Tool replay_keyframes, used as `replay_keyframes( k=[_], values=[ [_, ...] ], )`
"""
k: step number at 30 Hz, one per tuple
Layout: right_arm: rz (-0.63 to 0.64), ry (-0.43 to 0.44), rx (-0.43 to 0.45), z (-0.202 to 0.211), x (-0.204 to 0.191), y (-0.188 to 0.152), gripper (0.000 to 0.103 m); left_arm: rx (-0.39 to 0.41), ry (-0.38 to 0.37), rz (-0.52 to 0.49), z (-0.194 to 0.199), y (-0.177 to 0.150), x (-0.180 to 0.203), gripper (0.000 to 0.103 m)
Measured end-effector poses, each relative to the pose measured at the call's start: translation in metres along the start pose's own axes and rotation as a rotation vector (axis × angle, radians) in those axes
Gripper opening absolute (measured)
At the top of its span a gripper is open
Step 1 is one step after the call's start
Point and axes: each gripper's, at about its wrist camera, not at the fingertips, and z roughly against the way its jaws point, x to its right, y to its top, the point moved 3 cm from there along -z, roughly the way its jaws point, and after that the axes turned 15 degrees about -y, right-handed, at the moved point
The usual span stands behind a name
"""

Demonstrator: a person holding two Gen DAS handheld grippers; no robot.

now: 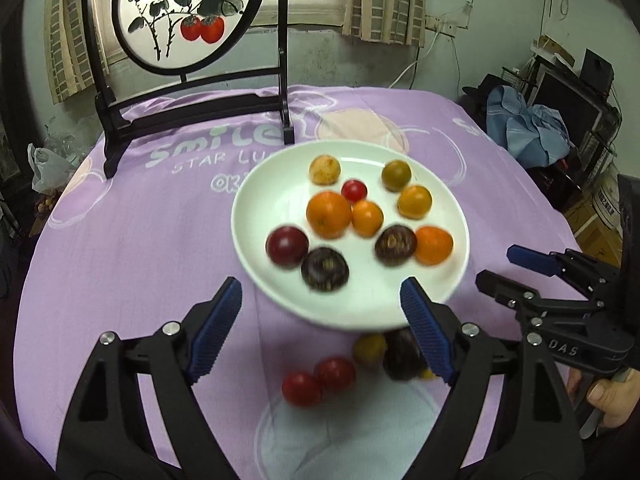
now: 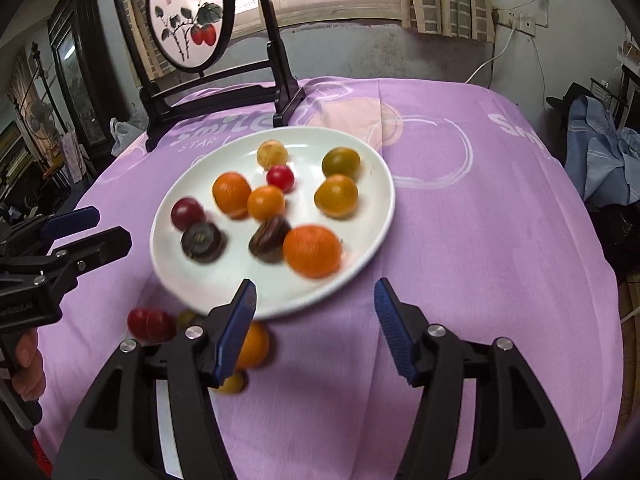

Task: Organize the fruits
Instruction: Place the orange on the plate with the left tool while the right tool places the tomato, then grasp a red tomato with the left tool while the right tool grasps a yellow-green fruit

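A white plate [image 1: 280, 184] [image 2: 372, 184] on the purple tablecloth holds several fruits: oranges [image 1: 329, 214] [image 2: 312, 251], dark purple fruits [image 1: 324, 269] [image 2: 202, 242], a small red tomato [image 1: 354, 190] and greenish ones [image 1: 396, 175]. On the cloth in front of the plate lie two red tomatoes [image 1: 318, 381] [image 2: 151, 324], a yellowish fruit [image 1: 370, 349], a dark fruit [image 1: 402, 354] and an orange [image 2: 254, 345]. My left gripper [image 1: 322, 332] is open and empty above the loose fruits. My right gripper [image 2: 316, 328] is open and empty at the plate's near edge, and it shows in the left wrist view [image 1: 494, 266].
A black-framed round screen painted with persimmons [image 1: 188, 16] [image 2: 188, 20] stands at the back of the table. Blue cloth [image 1: 528, 128] and boxes lie off the table's right side. The table edge curves away at left and right.
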Motion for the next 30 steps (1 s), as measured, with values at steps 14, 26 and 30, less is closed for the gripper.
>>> replay_keyframes(
  k=[14,26,30],
  values=[
    [0.123,-0.012,-0.016,0.03,-0.036,-0.065,0.062,0.012,0.036,0.139,0.024,-0.089,-0.013,0.087],
    [0.225,-0.025,-0.082,-0.015,-0.082,-0.059,0.052,-0.019,0.07,0.08,0.009,-0.092,-0.034,0.087],
    [0.218,-0.011,-0.087,-0.025,-0.083,-0.055,0.045,-0.018,0.047,0.082,0.005,-0.093,-0.038,0.087]
  ],
)
